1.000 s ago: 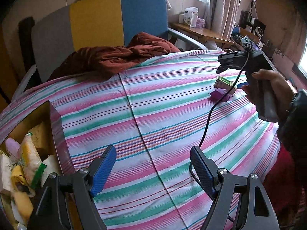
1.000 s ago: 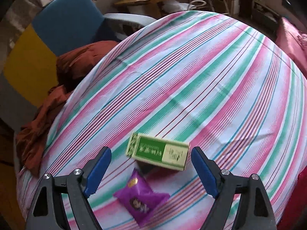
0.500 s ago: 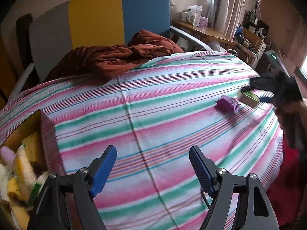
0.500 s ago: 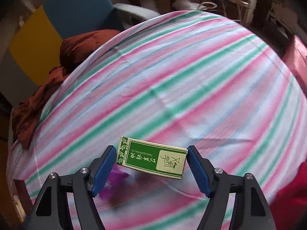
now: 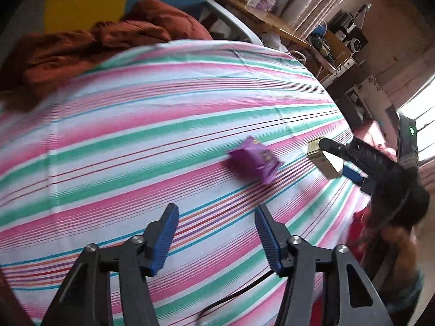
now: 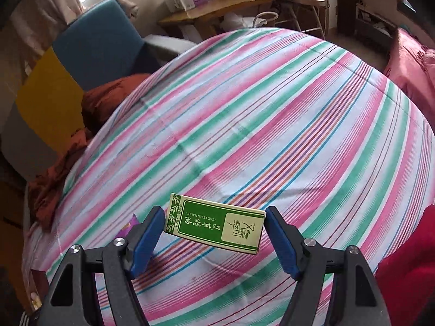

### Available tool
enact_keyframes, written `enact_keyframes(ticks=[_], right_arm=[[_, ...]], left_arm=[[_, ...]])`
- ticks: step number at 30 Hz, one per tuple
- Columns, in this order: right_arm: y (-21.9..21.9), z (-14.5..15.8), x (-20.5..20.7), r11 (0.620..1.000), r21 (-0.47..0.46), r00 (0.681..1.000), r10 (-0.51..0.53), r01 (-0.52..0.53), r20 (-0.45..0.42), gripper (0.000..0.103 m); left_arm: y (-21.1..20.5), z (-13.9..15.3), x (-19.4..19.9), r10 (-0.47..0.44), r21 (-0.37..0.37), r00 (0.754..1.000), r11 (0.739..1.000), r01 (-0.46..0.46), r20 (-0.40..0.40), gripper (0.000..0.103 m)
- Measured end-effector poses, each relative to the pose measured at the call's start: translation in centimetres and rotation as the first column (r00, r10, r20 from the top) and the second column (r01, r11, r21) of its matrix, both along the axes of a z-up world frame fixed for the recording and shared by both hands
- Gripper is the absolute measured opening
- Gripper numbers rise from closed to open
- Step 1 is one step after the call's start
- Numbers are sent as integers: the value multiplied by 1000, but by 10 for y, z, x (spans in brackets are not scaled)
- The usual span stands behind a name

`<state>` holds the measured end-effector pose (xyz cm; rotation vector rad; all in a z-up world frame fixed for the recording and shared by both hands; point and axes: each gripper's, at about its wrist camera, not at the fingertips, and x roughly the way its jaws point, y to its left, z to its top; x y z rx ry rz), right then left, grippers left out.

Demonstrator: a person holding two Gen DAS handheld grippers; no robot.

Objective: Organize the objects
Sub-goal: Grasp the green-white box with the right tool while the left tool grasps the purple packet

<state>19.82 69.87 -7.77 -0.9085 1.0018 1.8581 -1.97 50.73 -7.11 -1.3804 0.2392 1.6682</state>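
Observation:
A green and cream carton (image 6: 214, 226) hangs lengthwise between the blue pads of my right gripper (image 6: 214, 231), lifted clear of the striped cloth (image 6: 244, 125). The same carton (image 5: 322, 159) and right gripper (image 5: 337, 160) appear at the right of the left wrist view. A purple snack packet (image 5: 254, 163) lies on the cloth beside them; only its corner (image 6: 130, 224) peeks out behind a finger in the right wrist view. My left gripper (image 5: 216, 236) hovers short of the packet, jaws closing with nothing between them.
A rust-brown blanket (image 5: 103, 40) is heaped at the far edge against a yellow and blue chair (image 6: 81, 62). A wooden desk (image 6: 217, 8) with boxes stands behind. Red fabric (image 6: 407, 271) lies at the right. A black cable (image 5: 236, 293) runs under the left gripper.
The right gripper closed on the green carton and lifted it off the cloth. The left gripper swung right towards the purple packet, its jaws narrowed, and the cardboard box of items left its view.

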Motion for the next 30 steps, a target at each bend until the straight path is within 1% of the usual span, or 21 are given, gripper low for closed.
enact_keyframes(ticks=[3, 5, 8, 9, 12, 14, 16, 18, 19, 22, 25, 27, 30], right_arm=[[1, 2, 5, 1000, -6, 999, -6, 5, -42, 76], [2, 4, 9, 1000, -4, 998, -13, 13, -61, 77], [1, 6, 13, 1000, -1, 996, -24, 24, -87, 77], [2, 6, 14, 1000, -1, 995, -28, 28, -94, 77], [11, 6, 16, 1000, -2, 993, -31, 31, -111, 77], [12, 6, 17, 1000, 2, 993, -30, 31, -116, 77], [11, 4, 11, 1000, 9, 993, -27, 28, -115, 77], [11, 3, 9, 1000, 11, 993, -17, 18, -114, 77], [11, 1, 5, 1000, 10, 994, -9, 10, -111, 77], [9, 0, 1, 1000, 8, 994, 26, -25, -107, 77], [7, -5, -3, 998, -11, 994, 56, -58, -94, 77], [6, -8, -9, 995, -27, 992, 89, -92, -91, 77], [-2, -8, -21, 986, -19, 982, 166, -168, -85, 77]], left_arm=[[26, -3, 3, 16, -5, 999, 1000, -16, 40, 57], [42, -8, 3, 39, -12, 996, 999, -39, 81, 57], [59, -16, 0, 89, -24, 985, 996, -86, 146, 57], [63, -18, -1, 103, -24, 981, 995, -101, 161, 58], [78, -24, -3, 150, -48, 975, 988, -144, 161, 60], [88, -30, -4, 160, -64, 972, 986, -152, 172, 61], [95, -35, -1, 161, -92, 978, 984, -149, 134, 61], [100, -32, 7, 112, -107, 992, 989, -106, 53, 58], [100, -31, 9, 101, -112, 994, 989, -97, 30, 49], [93, -32, 13, 33, -100, 999, 994, -36, -33, 38], [74, -29, 20, -35, -94, 990, 995, 22, -137, 37], [55, -28, 21, -52, -88, 981, 995, 36, -189, 37], [33, -26, 22, -63, -81, 970, 996, 45, -234, 37]])
